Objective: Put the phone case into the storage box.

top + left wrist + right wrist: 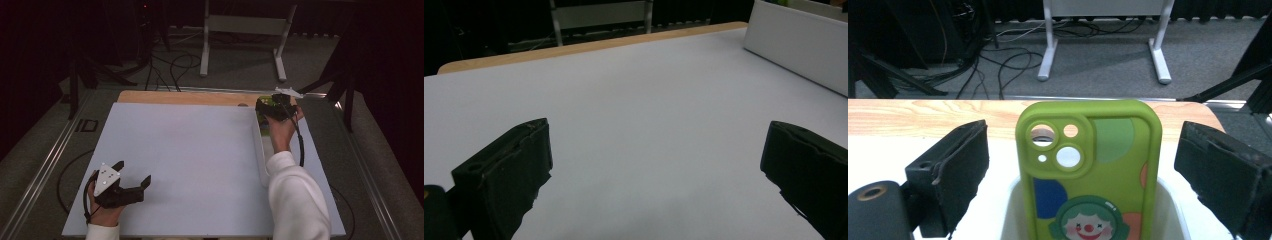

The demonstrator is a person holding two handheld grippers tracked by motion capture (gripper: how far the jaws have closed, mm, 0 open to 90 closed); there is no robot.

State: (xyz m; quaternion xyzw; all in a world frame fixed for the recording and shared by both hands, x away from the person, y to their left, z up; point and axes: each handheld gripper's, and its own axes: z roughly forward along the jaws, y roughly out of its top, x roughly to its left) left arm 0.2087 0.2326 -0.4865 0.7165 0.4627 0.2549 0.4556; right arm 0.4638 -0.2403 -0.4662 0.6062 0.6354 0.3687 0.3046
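The biggest thing is the one white surface point(190, 165), a flat board that lies on a wooden top; a strip of that wooden edge point(180, 97) shows along its far side. I take this surface as my landmark for all places.

Next in size is one long white tray point(260, 150). It lies on the right part of the surface, with its length going from the near side to the far side. In the left gripper view I see its white wall point(794, 47) at the far right of the surface.

Then come my two grippers. My left gripper point(134, 173) rests on the near left corner of the surface, held in my left hand point(104, 214). Its two jaws stand wide apart, with bare surface between them, and they touch no object. My right gripper point(272, 106) is at the far right corner of the surface, above the far end of the tray, held in my right hand point(281, 131). Its jaws are also spread wide, one on each side of the phone case, and both are apart from it.

The smallest thing is one green phone case point(1089, 170). It stands upright in the far end of the tray, near the far right corner of the surface. On its back I count one cartoon clown face, and coloured patches in blue, green and orange.
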